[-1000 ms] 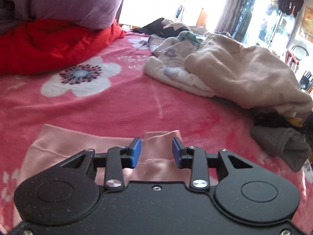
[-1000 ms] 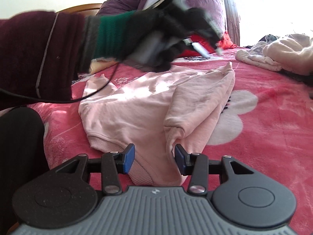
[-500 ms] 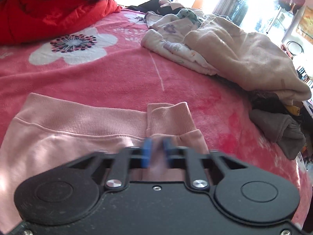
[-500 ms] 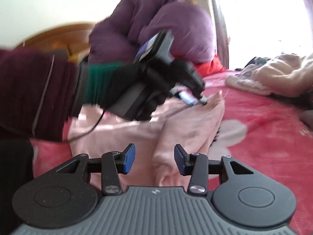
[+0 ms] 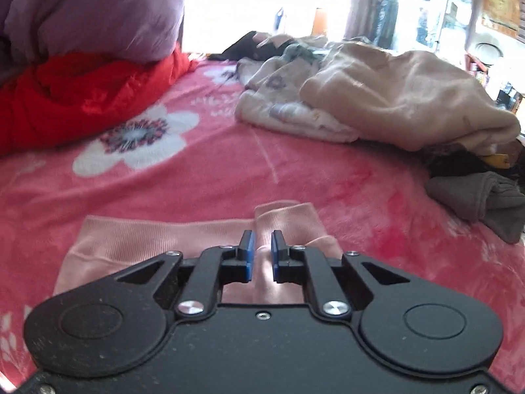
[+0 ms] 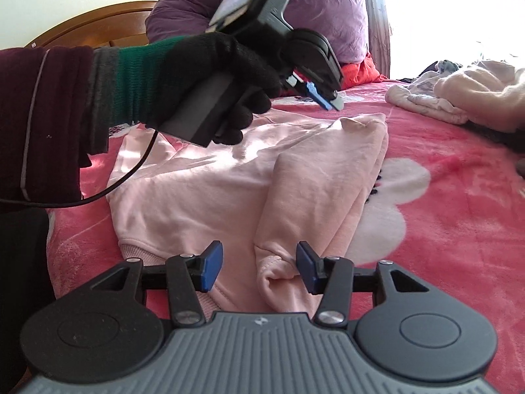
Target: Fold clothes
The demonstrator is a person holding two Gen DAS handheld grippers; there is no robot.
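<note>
Left wrist view: we lifted our left claw [image 5: 261, 256], closed, empty above the pink sweatshirt [image 5: 157, 239]; right claw [image 6: 259, 271] opening around its sleeve [image 6: 295, 216].

left gripper [image 5: 262, 256]: black body, blue pads, silver screws, round caps | right gripper [image 6: 259, 269]: ribbed grey top plate, black links, blue pads, small logo | left hand [image 6: 226, 75]: black knit glove, green cuff band | sleeve [image 6: 42, 115]: maroon, pale stripe, grey layer beneath | cable [image 6: 124, 177]: thin black
</note>
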